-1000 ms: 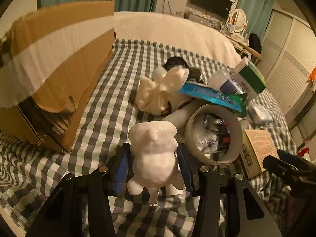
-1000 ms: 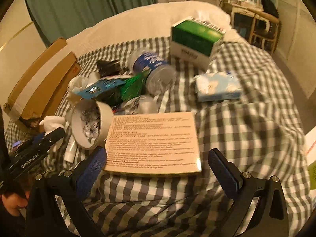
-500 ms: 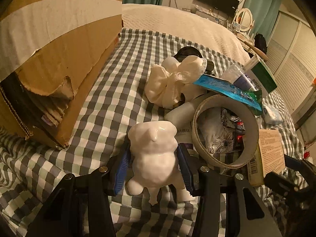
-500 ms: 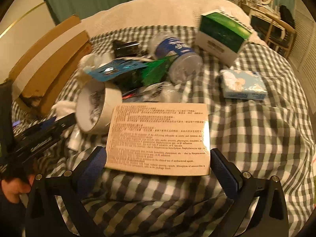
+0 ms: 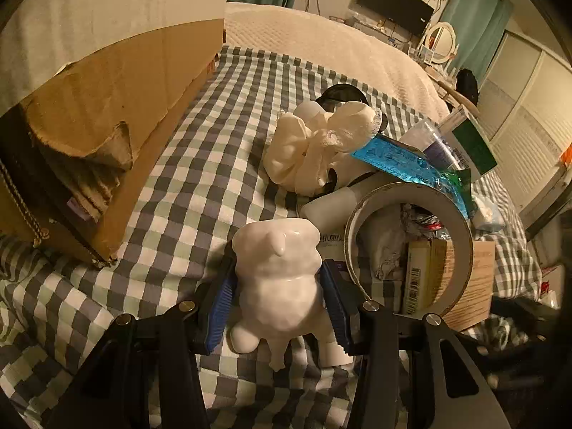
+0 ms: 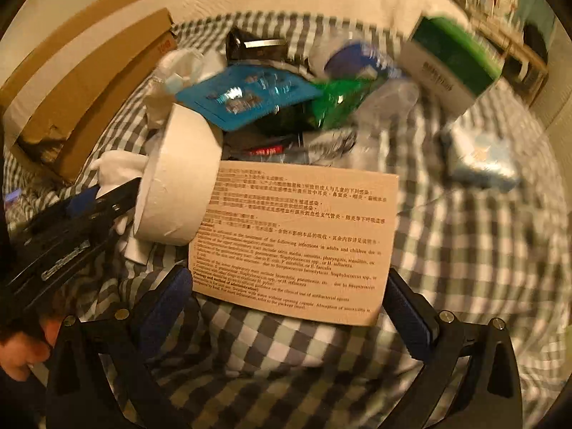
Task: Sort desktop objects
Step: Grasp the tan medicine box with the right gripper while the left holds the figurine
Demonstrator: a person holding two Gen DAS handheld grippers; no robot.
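Observation:
My left gripper (image 5: 279,296) is shut on a white glossy figurine (image 5: 277,279), held over the checked cloth (image 5: 200,186). The left gripper also shows in the right wrist view (image 6: 103,196), with the figurine (image 6: 114,168) in it. A roll of white tape (image 5: 407,246) stands on edge right beside it, also in the right wrist view (image 6: 178,186). My right gripper (image 6: 286,304) is open, its fingers on either side of the near edge of a flat tan medicine box (image 6: 296,236). Behind lies a pile: a blue packet (image 6: 246,94), a green wrapper (image 6: 339,103), a cream cloth bow (image 5: 318,150).
A large cardboard box (image 5: 100,100) lies on the left, close to the left gripper. A green and white carton (image 6: 450,60), a plastic bottle (image 6: 361,68), a tissue pack (image 6: 479,161) and a black object (image 6: 257,46) sit at the back. Bedroom furniture stands beyond the bed.
The left gripper with the figurine moved forward and left, closer to the cardboard box. The right gripper moved forward toward the tan box, which now fills more of its view.

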